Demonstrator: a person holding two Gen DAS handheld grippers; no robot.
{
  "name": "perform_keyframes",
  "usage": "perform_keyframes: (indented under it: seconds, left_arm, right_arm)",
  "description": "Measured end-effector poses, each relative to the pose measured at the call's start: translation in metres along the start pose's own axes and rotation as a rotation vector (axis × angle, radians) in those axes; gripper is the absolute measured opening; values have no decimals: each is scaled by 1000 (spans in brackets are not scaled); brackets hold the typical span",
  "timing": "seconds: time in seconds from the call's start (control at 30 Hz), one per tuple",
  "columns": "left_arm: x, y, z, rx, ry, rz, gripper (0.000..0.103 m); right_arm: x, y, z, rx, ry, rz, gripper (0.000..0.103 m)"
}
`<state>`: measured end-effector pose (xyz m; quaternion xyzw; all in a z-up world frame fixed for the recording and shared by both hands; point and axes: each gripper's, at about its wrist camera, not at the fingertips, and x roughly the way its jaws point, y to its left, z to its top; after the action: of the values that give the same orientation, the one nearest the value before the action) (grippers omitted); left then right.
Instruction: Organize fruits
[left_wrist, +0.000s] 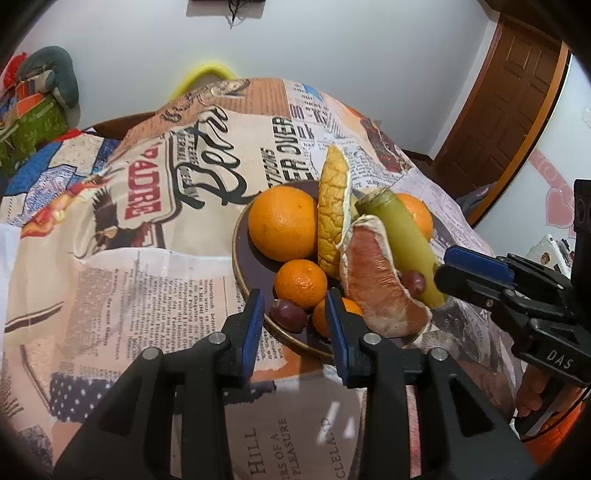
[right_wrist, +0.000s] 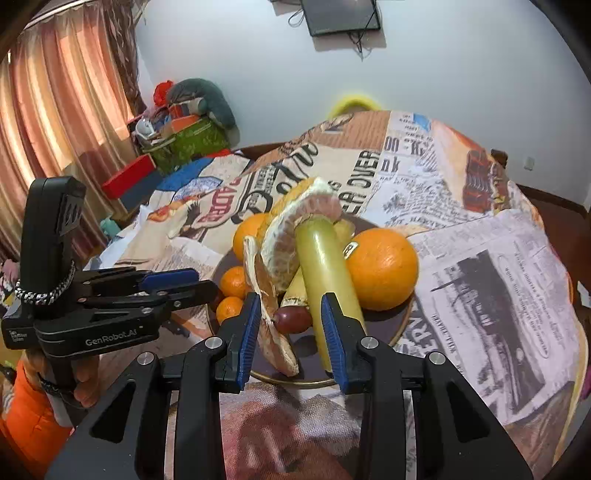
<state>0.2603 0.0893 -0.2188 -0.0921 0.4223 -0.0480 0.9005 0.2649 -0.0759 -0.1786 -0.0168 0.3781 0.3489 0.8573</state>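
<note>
A dark plate with a gold rim (left_wrist: 236, 266) holds a large orange (left_wrist: 282, 223), small mandarins (left_wrist: 301, 282), a pomelo wedge (left_wrist: 376, 291) with its yellow peel (left_wrist: 332, 221), a green stalk (left_wrist: 402, 236) and a dark red fruit (left_wrist: 288, 315). My left gripper (left_wrist: 295, 317) stands open over the plate's near rim, the red fruit between its fingers but untouched. My right gripper (right_wrist: 290, 325) is open at the plate rim (right_wrist: 295, 384), straddling the pomelo wedge (right_wrist: 288, 251) and a red fruit (right_wrist: 293, 319); the green stalk (right_wrist: 325, 266) lies by its right finger. Each gripper shows in the other's view (left_wrist: 443, 266) (right_wrist: 207, 282).
A newspaper-print cloth (left_wrist: 147, 258) covers the round table. A yellow chair back (right_wrist: 352, 101) rises behind it. Boxes and a stuffed toy (right_wrist: 192, 122) are piled by the curtains at the left. A wooden door (left_wrist: 509, 96) stands to the right. A hand in an orange sleeve (right_wrist: 26, 402) holds the left gripper.
</note>
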Motion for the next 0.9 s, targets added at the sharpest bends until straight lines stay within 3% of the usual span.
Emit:
perform_keyframes:
  seconds: [0.23, 0.6, 0.7, 0.73, 0.9]
  left_arm:
    - [-54, -20, 4, 26, -104, 3, 34]
    - [-205, -79, 5, 116, -426, 6, 34]
    - [-241, -94, -1, 135, -515, 20, 44]
    - [-249, -98, -3, 138, -540, 28, 51]
    - [-291, -116, -20, 163, -659, 76, 66]
  right_arm:
    - [-46, 5, 12, 0, -97, -26, 31]
    - [-174, 42, 25, -36, -377, -55, 31]
    - [-207, 56, 22, -50, -461, -63, 32]
    - [-219, 63, 20, -55, -491, -71, 35]
    - [-250, 84, 9, -72, -584, -123, 60]
